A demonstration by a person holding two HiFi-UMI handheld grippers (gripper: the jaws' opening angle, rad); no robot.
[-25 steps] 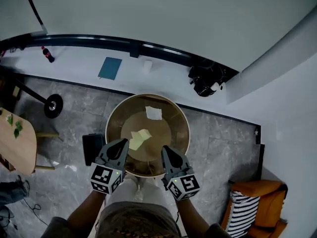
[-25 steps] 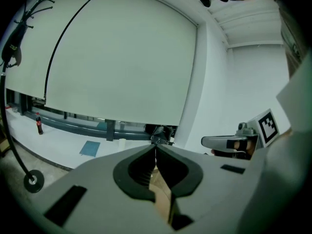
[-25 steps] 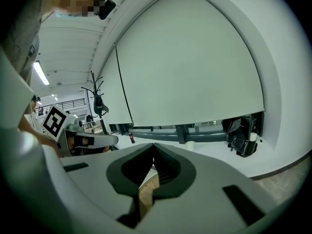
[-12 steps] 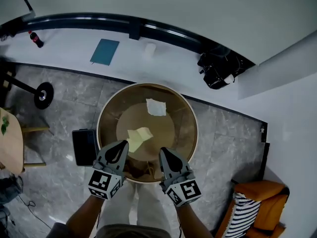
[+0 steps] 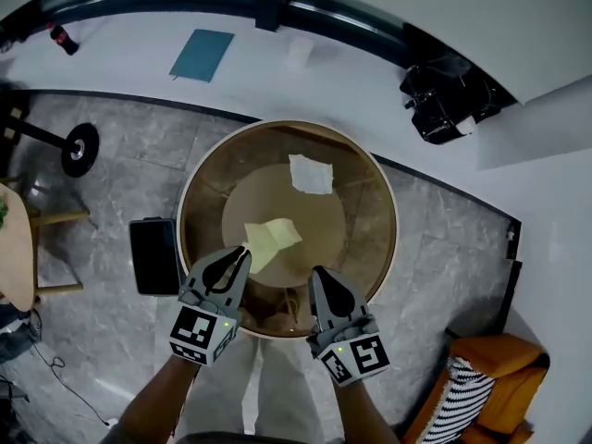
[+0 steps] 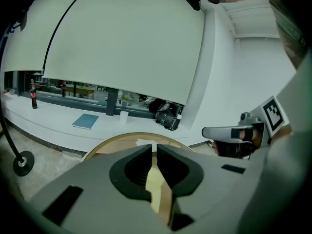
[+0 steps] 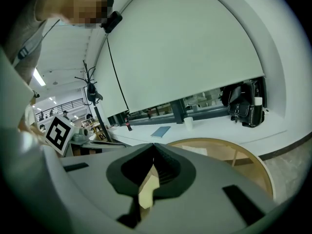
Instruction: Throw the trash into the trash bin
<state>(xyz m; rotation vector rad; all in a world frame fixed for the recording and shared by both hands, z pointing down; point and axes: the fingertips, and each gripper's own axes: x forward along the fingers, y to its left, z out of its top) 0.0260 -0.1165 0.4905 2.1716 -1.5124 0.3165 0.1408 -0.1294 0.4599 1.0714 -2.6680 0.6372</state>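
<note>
A round wooden table (image 5: 384,202) stands below me with two scraps on it. The yellow paper (image 5: 271,240) lies near its middle and the crumpled white paper (image 5: 311,174) farther back. My left gripper (image 5: 242,251) hangs over the near left part of the table, its tips just short of the yellow paper, jaws shut on nothing. My right gripper (image 5: 319,274) is over the near edge, also shut and empty. In the left gripper view the closed tips (image 6: 155,147) point across the table toward the white paper (image 6: 145,142). The right gripper view shows its tips (image 7: 155,146) meeting above the table (image 7: 243,165).
A black box-like thing (image 5: 154,255) stands on the stone floor left of the table. On the white ledge behind are a teal book (image 5: 201,55), a white cup (image 5: 299,52), a black bag (image 5: 449,95) and a cola bottle (image 5: 63,37). An orange chair (image 5: 486,382) is at the lower right.
Both grippers have sunk toward the table, side by side, and the table now fills more of the head view. Their jaws stayed shut. The papers have not moved.
</note>
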